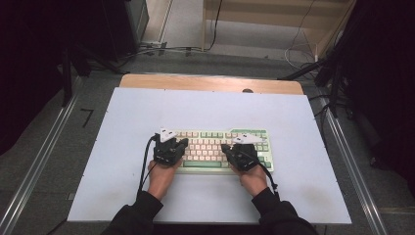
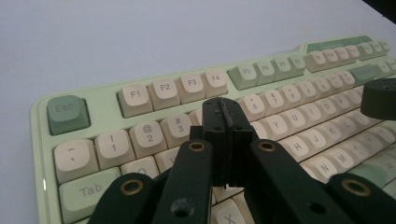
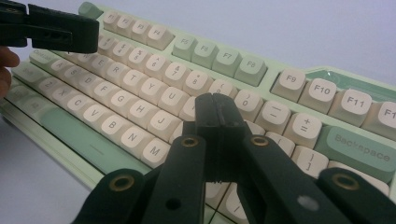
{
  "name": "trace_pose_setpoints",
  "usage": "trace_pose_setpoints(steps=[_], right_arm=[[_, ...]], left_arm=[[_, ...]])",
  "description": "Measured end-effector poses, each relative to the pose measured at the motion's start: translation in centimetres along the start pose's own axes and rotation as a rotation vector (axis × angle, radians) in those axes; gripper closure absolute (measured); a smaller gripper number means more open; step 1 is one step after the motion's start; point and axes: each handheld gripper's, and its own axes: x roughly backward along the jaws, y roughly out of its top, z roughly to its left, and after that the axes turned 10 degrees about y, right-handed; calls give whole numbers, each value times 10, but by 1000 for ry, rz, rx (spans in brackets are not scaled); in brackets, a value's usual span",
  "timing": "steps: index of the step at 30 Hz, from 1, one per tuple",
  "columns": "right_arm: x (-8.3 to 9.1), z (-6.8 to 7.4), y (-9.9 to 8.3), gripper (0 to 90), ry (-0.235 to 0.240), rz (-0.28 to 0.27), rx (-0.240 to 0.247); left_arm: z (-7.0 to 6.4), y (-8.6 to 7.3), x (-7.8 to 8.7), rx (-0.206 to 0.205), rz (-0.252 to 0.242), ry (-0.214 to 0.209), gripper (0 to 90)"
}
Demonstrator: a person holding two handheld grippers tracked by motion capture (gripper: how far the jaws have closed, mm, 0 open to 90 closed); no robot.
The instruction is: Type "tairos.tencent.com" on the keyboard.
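Keyboard [image 1: 215,147] lies under both closed grippers, left gripper [image 1: 183,143] over its left half, right gripper [image 1: 225,148] over its right.
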Motion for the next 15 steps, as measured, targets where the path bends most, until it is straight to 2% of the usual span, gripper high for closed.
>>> trace_pose_setpoints(steps=[15], right_arm=[[-1, 1, 0, 875, 2, 2, 1]], left_arm=[[3, -2, -3, 0, 11, 12, 900]])
